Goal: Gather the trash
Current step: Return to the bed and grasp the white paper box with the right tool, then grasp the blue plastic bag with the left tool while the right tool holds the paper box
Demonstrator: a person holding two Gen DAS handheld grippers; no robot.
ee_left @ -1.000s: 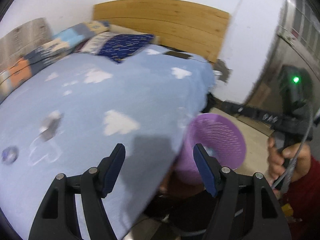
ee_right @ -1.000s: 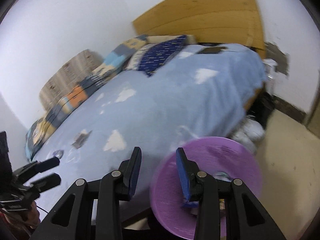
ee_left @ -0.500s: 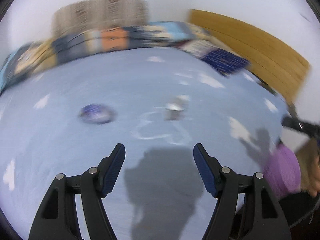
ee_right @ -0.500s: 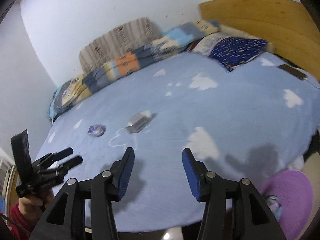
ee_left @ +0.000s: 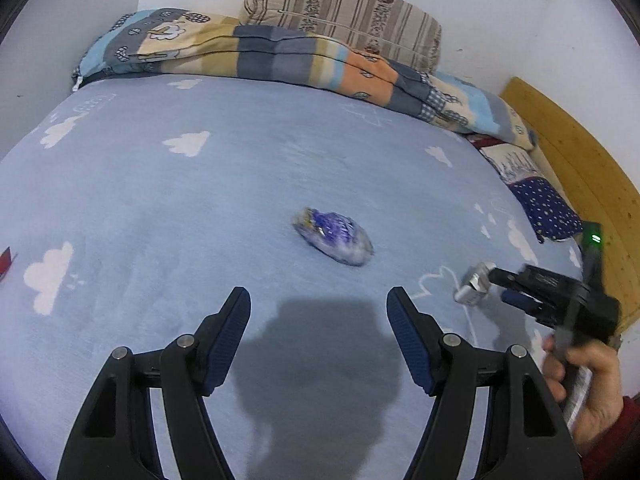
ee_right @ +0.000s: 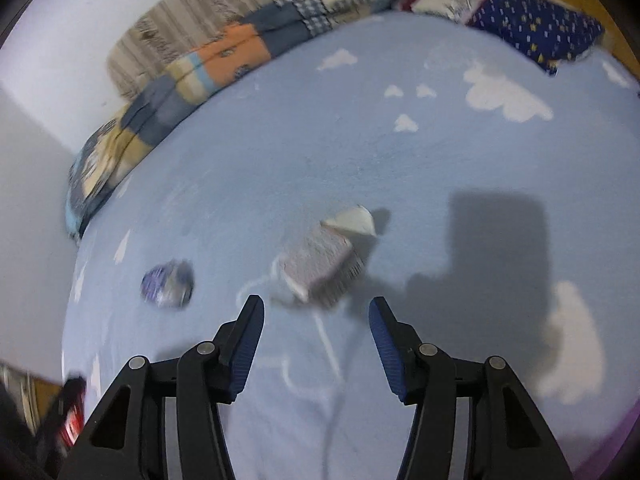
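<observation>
A crumpled blue and silver wrapper (ee_left: 334, 238) lies on the light blue bedspread, a little beyond my left gripper (ee_left: 318, 310), which is open and empty. In the right wrist view the same wrapper (ee_right: 168, 284) sits to the left. A small grey carton (ee_right: 324, 266) lies just ahead of my right gripper (ee_right: 316, 312), whose jaws are opening with nothing between them. In the left wrist view that carton (ee_left: 474, 286) touches the tip of my right gripper (ee_left: 506, 286), held by a hand at the right edge.
Folded patchwork quilts (ee_left: 280, 56) and a striped cushion (ee_left: 344, 12) line the far side of the bed by the white wall. A dark blue pillow (ee_right: 532, 32) and wooden headboard (ee_left: 580, 184) are at the right. A purple bin rim (ee_right: 624, 436) shows at the lower right.
Both grippers swung away from the purple bin and over the bed. The wrapper and carton now lie close ahead. The right jaws have widened.
</observation>
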